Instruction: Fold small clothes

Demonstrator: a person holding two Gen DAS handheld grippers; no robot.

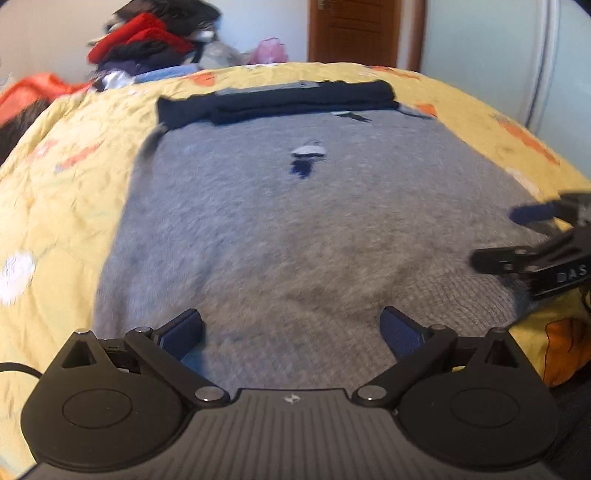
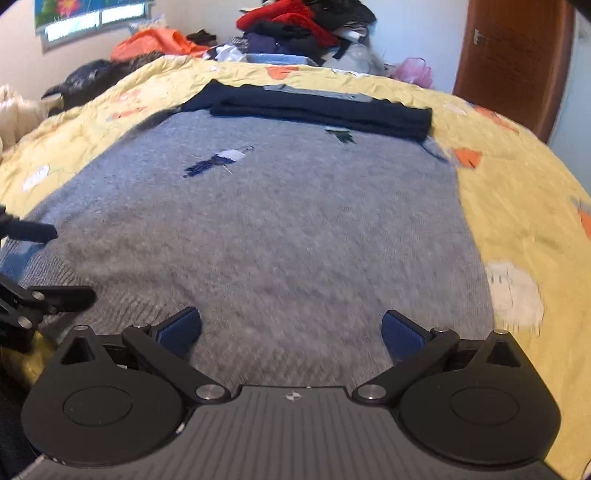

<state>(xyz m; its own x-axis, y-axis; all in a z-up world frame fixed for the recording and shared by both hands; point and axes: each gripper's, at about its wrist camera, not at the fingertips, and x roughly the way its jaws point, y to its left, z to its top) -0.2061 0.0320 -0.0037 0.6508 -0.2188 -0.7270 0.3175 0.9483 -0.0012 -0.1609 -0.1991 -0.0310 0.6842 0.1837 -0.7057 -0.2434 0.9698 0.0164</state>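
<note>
Left wrist view shows the left tongs [image 1: 291, 334] spread wide and empty over the near hem of a grey sweater [image 1: 280, 229]; the right tongs [image 2: 291, 332] stand equally wide and empty just beside them. That sweater lies flat on a bed under a yellow patterned quilt [image 1: 62, 206], with dark navy sleeves [image 1: 295, 101] folded across its far end. Beyond rise a heap of clothes [image 2: 295, 26], pale walls and a brown door [image 2: 513, 55].
</note>
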